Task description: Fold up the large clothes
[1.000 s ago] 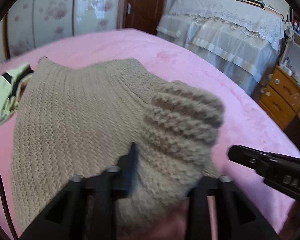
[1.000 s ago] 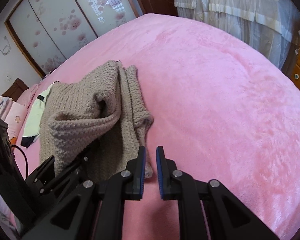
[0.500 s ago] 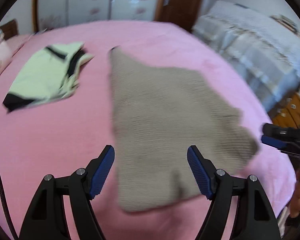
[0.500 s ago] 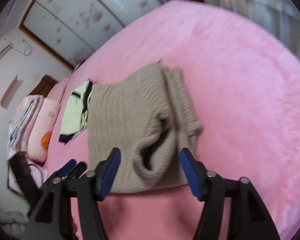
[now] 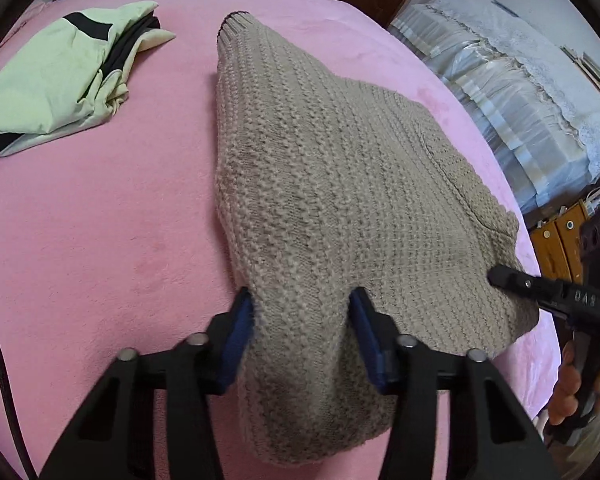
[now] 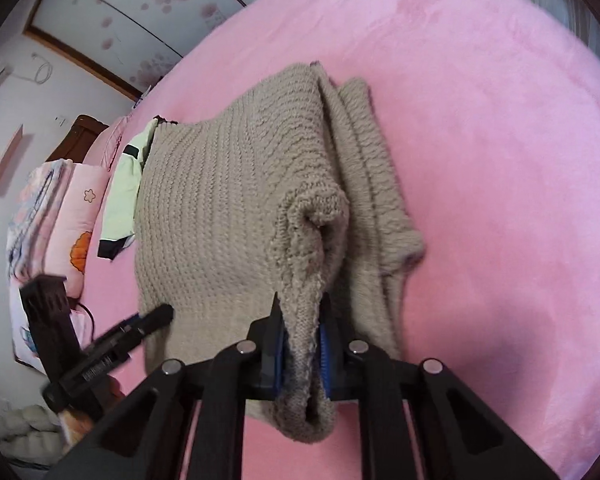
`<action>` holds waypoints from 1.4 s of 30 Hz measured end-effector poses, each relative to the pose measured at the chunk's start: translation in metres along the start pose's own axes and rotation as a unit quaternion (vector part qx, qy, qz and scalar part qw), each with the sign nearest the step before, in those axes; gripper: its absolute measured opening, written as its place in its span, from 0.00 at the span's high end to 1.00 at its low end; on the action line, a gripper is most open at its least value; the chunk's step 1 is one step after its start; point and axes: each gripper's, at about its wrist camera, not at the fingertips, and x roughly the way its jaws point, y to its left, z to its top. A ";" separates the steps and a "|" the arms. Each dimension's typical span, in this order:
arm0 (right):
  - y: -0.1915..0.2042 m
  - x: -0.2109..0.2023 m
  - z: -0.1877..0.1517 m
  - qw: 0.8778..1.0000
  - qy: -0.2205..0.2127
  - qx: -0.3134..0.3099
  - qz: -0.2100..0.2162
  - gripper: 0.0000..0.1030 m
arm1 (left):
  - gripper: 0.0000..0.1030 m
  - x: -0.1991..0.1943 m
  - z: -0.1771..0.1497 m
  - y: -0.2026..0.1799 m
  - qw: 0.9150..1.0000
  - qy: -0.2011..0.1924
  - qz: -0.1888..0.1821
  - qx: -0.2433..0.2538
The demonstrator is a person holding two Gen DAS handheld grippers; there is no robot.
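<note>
A beige chunky-knit sweater (image 5: 340, 168) lies partly folded on the pink bed (image 5: 100, 220). My left gripper (image 5: 302, 320) is closing on its near left corner, and the knit fills the gap between the blue pads. My right gripper (image 6: 302, 320) is closing too, pinching a raised fold of the sweater (image 6: 220, 208) at its near right edge. A folded sleeve strip (image 6: 372, 168) lies along the right side. Each wrist view shows the other gripper's tip at the sweater's near edge: the right gripper (image 5: 540, 288) and the left gripper (image 6: 140, 320).
A folded pale green and black garment (image 5: 60, 80) lies on the bed left of the sweater. Pillows (image 6: 72, 216) are stacked at the far left. Lace-covered furniture (image 5: 520, 92) and wooden drawers (image 5: 560, 232) stand past the bed's right edge. Open pink bedding (image 6: 500, 140) spreads to the right.
Half a second ago both grippers hung open over the sweater's near edge. Now both have come down and closed on that edge, left on the corner, right on a fold.
</note>
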 end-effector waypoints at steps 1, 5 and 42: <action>-0.001 -0.007 -0.006 1.000 -0.014 -0.005 0.004 0.88 | 0.64 -0.002 -0.003 0.002 1.000 -0.004 -0.002 0.002; -0.015 0.003 -0.032 0.999 -0.030 -0.010 -0.017 0.88 | 0.67 0.001 -0.016 0.003 1.000 -0.017 0.003 0.014; 0.001 0.092 0.146 0.986 -0.045 -0.088 -0.135 0.88 | 0.46 0.065 0.139 -0.010 0.991 -0.008 0.112 0.075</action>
